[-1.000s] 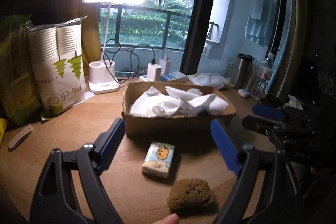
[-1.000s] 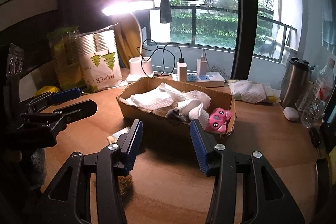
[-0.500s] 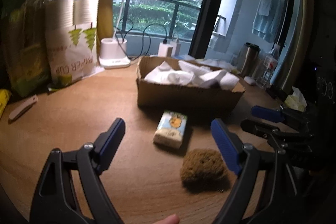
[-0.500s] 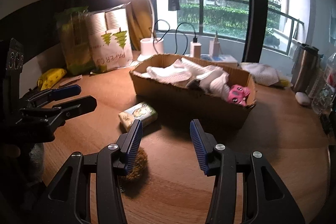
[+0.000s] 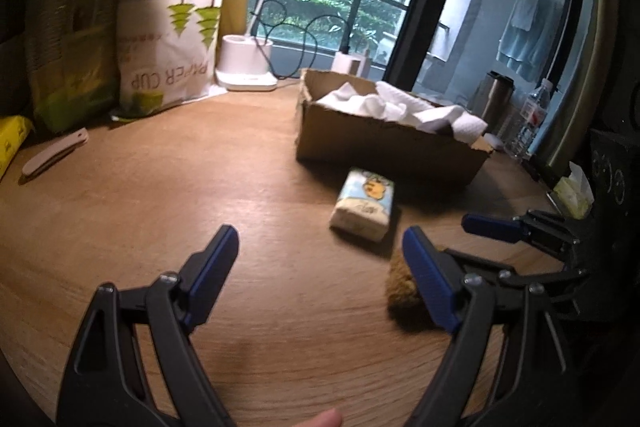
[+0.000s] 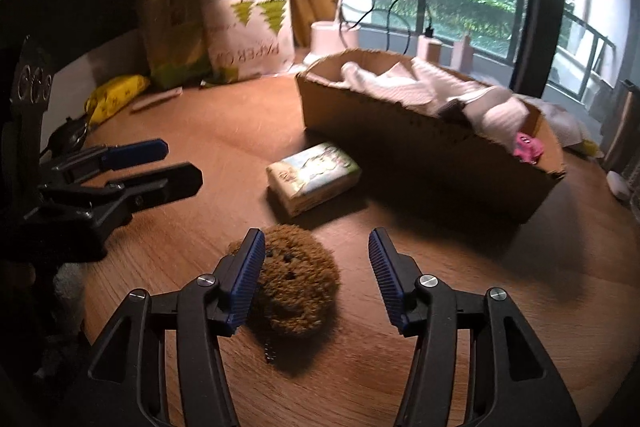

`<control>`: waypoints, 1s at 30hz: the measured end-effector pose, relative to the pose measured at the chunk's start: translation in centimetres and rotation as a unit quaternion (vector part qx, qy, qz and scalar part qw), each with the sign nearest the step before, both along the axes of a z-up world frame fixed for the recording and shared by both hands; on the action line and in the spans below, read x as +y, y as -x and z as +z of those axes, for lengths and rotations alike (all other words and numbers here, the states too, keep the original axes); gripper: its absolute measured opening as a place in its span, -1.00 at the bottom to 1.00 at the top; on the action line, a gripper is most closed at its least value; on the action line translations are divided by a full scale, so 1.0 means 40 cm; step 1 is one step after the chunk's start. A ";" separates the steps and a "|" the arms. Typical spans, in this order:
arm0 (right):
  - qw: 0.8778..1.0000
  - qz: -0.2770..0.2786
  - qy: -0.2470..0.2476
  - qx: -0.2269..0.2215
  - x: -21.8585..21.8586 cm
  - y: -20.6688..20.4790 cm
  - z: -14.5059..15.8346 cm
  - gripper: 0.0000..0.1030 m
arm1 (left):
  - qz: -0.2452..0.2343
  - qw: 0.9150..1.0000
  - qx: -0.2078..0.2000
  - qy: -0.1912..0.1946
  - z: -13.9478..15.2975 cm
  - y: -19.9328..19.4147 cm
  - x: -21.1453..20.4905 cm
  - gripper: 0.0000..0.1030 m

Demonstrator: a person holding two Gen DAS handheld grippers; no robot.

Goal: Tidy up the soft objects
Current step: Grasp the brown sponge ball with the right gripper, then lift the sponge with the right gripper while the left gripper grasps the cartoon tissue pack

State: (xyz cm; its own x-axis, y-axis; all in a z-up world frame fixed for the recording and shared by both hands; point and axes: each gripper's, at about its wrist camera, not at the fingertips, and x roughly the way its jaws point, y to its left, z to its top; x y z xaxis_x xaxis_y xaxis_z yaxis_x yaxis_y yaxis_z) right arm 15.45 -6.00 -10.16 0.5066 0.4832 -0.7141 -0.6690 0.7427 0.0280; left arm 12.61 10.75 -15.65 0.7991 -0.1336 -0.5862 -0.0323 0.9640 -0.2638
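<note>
A brown fuzzy plush toy (image 6: 296, 287) lies on the wooden table between the fingers of my right gripper (image 6: 316, 277), close to the left pad; the jaws are opening and do not press on it. A tissue pack (image 6: 314, 177) lies just beyond it, in front of a cardboard box (image 6: 424, 151) holding white cloths and a pink toy (image 6: 528, 147). My left gripper (image 5: 320, 263) hovers open over bare table. In the left wrist view the tissue pack (image 5: 364, 205) is ahead to the right, and the plush (image 5: 402, 287) is partly hidden behind the right finger.
A paper cup bag (image 5: 172, 39), a green bag (image 5: 68, 39) and a lamp base (image 5: 246, 67) stand at the back left. A pale knife-like tool (image 5: 54, 157) and a yellow packet (image 6: 116, 95) lie at the left. Bottles and a flask (image 5: 496, 101) stand right of the box.
Both grippers have sunk toward the table and come nearer the objects. The plush now lies between the right gripper's fingers, whose jaws stand wider than before.
</note>
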 end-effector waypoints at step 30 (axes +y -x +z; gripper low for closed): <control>1.000 0.001 -0.004 0.029 -0.086 -0.055 -0.042 -0.28 | -0.018 0.998 0.030 -0.051 0.016 -0.102 -0.097 0.65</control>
State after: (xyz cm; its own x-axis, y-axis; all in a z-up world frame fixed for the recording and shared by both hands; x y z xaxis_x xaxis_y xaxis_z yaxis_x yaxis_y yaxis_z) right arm 17.66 -9.43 -11.84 0.4639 0.4905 -0.7377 -0.6673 0.7412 0.0732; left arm 16.68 6.88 -15.02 0.7586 -0.0986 -0.6441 -0.0102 0.9866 -0.1630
